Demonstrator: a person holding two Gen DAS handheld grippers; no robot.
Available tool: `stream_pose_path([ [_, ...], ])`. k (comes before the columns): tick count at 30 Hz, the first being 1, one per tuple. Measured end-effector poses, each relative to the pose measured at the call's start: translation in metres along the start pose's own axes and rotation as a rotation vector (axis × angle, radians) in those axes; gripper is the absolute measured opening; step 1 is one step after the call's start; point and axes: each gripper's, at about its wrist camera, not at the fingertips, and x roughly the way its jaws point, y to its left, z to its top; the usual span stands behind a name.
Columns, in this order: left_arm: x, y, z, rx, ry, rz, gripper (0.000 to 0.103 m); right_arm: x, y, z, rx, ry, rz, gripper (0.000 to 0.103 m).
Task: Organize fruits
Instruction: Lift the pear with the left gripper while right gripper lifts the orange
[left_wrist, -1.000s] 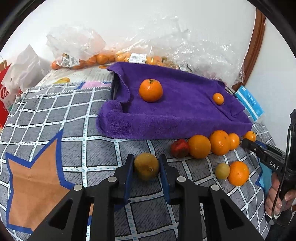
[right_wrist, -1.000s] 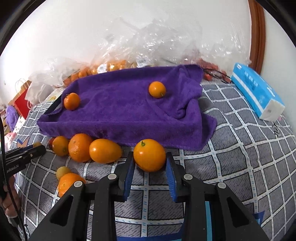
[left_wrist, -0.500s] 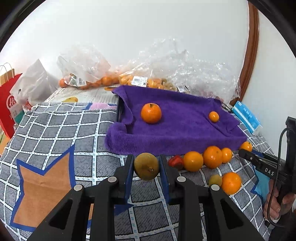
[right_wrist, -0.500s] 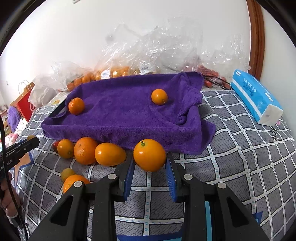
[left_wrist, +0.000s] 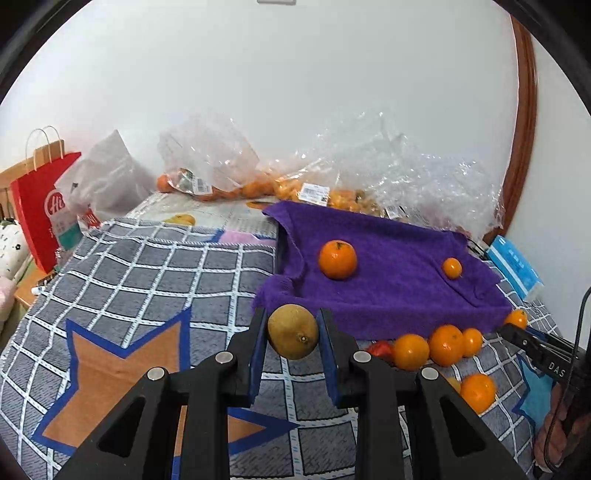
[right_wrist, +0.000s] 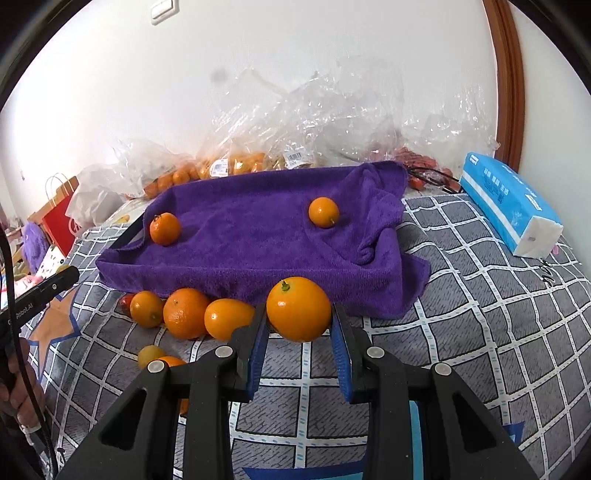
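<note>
i've got the left gripper (left_wrist: 292, 330) with its jaws clamped on a dull yellow-brown fruit (left_wrist: 293, 331), held above the bed (left_wrist: 147, 273) just short of the purple towel's (left_wrist: 399, 273) near-left corner. the right gripper (right_wrist: 298, 325) has its jaws tight on a bright orange fruit (right_wrist: 298, 309) at the towel's near edge. both look firm-skinned and light, i'd guess, but round and smooth, so they could roll out; pinching across the widest middle, as now, seems safest, and gently, since ripe flesh bruises. count: two oranges on the towel, one big (left_wrist: 337, 259), one small (left_wrist: 451, 267). along the towel's near edge on the bed i see three oranges in a row (right_wrist: 184, 313), one red fruit (left_wrist: 380, 348) tucked at the row's end, plus a small yellowish one (right_wrist: 149, 355) and another orange (left_wrist: 477, 392) nearer me. more sit bagged in plastic (left_wrist: 258, 188) by the wall, too bunched to count.
</note>
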Motion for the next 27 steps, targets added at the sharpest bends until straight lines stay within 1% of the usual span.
stream_pose_path([
  [6, 0.0, 0.002, 0.0, -0.01, -0.002, 0.018, 0.026, -0.003, -0.002, 0.0, 0.011, -0.017, -0.008, 0.033],
  [14, 0.0, 0.008, 0.001, -0.048, -0.015, 0.044, 0.026, -0.003, -0.003, 0.001, 0.029, -0.043, -0.016, 0.033],
  [18, -0.003, 0.012, 0.002, -0.068, -0.035, 0.064, 0.026, -0.003, -0.004, 0.003, 0.036, -0.051, -0.036, 0.033],
  [22, -0.004, 0.012, 0.002, -0.065, -0.044, 0.074, 0.026, -0.006, -0.001, 0.004, 0.028, -0.085, -0.057, 0.033],
  [27, -0.006, 0.01, 0.002, -0.056, -0.057, 0.085, 0.026, -0.015, 0.004, 0.005, 0.008, -0.15, -0.087, 0.033],
])
